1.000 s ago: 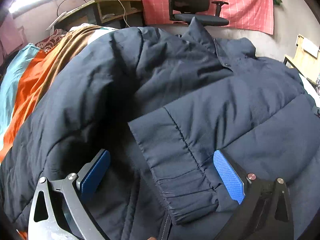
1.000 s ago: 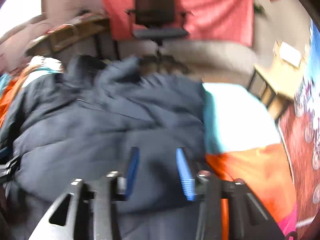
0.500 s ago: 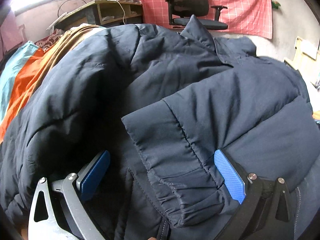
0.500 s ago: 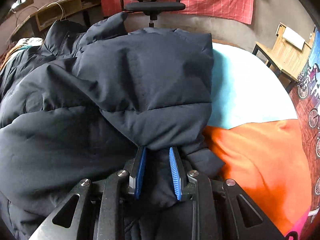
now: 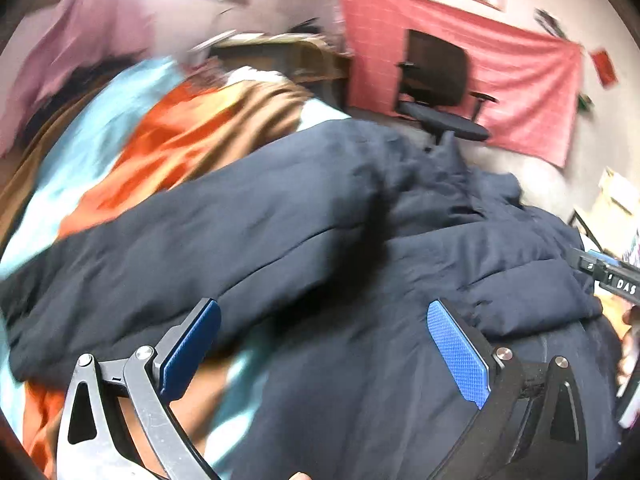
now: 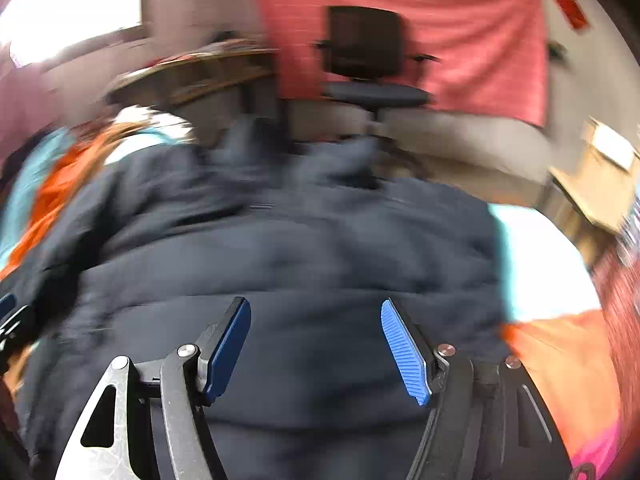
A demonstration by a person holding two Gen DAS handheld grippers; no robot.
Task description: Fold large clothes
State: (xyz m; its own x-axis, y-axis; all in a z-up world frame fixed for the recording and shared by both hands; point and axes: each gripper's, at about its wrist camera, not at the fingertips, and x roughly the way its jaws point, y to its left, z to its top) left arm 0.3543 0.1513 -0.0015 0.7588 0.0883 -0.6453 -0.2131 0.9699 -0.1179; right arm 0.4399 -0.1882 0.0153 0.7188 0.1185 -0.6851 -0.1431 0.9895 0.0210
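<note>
A large dark navy puffer jacket (image 5: pixel 320 240) lies spread over a bed, its collar toward the far side. It also fills the right wrist view (image 6: pixel 300 272). My left gripper (image 5: pixel 324 344) is open above the jacket's left part, nothing between its blue pads. My right gripper (image 6: pixel 316 344) is open and empty above the jacket's lower right part. The right gripper's tip shows at the right edge of the left wrist view (image 5: pixel 608 272). Both views are blurred by motion.
The bed carries an orange, light blue and brown cover (image 5: pixel 168 136), also seen at the right (image 6: pixel 560 360). A black office chair (image 6: pixel 368 64) stands beyond the bed before a red cloth on the wall (image 5: pixel 520 80). A wooden desk (image 6: pixel 200 76) is at back left.
My right gripper has let go of the jacket fold it was pinching and opened wide. My left gripper has swung left and back; the sleeve cuff no longer lies between its pads.
</note>
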